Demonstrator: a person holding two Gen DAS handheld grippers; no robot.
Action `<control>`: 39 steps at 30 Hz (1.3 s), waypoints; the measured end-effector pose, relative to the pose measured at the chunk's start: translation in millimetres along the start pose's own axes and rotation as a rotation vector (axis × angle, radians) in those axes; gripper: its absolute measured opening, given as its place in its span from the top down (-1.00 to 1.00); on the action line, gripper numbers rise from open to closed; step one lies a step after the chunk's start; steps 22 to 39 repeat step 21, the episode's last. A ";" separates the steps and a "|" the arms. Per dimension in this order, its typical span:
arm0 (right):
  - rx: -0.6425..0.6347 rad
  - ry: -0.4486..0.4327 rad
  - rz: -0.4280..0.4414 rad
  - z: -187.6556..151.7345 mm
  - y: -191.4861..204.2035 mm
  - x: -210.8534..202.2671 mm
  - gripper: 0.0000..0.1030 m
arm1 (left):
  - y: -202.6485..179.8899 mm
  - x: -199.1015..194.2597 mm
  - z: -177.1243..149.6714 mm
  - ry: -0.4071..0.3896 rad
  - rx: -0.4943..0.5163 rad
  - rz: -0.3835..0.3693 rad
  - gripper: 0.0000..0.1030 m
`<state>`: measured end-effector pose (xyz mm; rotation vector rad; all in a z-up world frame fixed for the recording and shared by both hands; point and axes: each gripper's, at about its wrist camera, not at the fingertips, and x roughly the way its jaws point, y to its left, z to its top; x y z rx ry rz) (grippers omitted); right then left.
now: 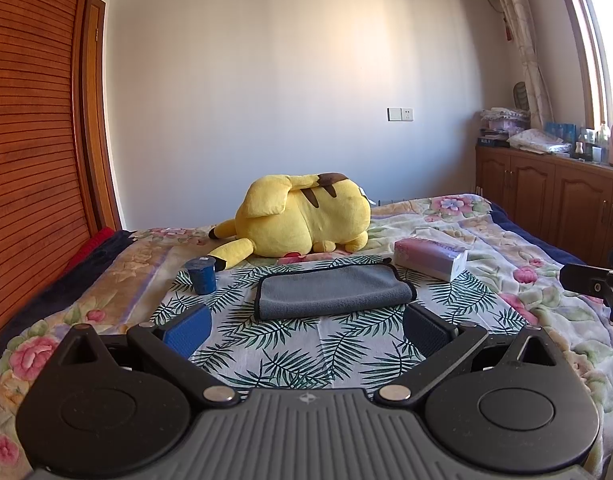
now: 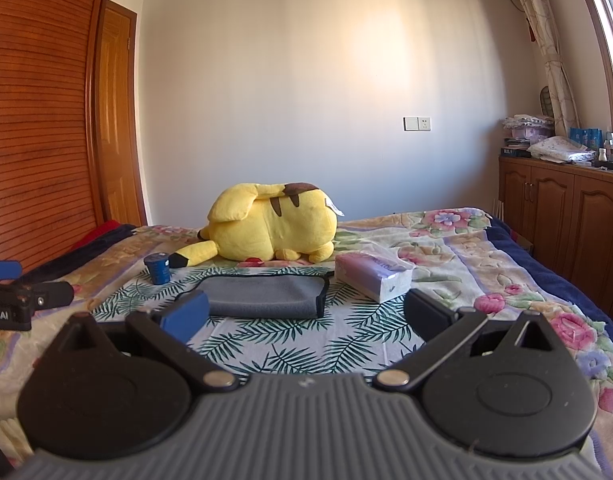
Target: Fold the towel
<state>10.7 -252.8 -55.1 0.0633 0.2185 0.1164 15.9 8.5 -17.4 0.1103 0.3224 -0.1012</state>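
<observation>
Left wrist view, left to right: wooden slatted wardrobe point(image 1: 30, 140) far left of the fingers. Blue cup point(image 1: 202, 276) stands upright on the leaf-print cloth point(image 1: 306, 352), ahead of and just beyond the left gripper's blue-padded finger point(image 1: 186, 334). Left gripper point(image 1: 306, 330) has its fingers wide apart, holding nothing, hovering low over the cloth. Grey towel point(image 1: 332, 291) lies flat and already folded over, black trim showing, straight ahead between the two fingers' lines and a little beyond the tips, not touching them. Yellow plush point(image 1: 302, 216) lies on its side behind the towel, further out. Tissue pack point(image 1: 430, 258) sits ahead of the dark right finger, near the towel's right corner but apart from it. Part of the other gripper's black body pokes in at the far right edge. Wooden cabinets point(image 1: 546, 200) beyond the bed, right.

Right wrist view, left to right: black body of the left gripper at the far left edge, blue pad above it. Cup point(image 2: 158, 269) ahead-left of the blue finger. Right gripper point(image 2: 306, 316) fingers also spread wide, nothing between them. Towel point(image 2: 266, 296) sits ahead, shifted toward the blue finger, whose tip overlaps the towel's left end in view; contact cannot be told. Plush point(image 2: 272, 228) behind it. Tissue pack point(image 2: 372, 280) just beyond the dark finger's tip. Floral blanket point(image 2: 506, 280) spreads right.
</observation>
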 end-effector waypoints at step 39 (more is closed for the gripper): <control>-0.001 0.002 0.000 -0.9 -1.1 0.7 -1.00 | 1.0 0.5 -3.2 0.003 0.004 0.007 -0.69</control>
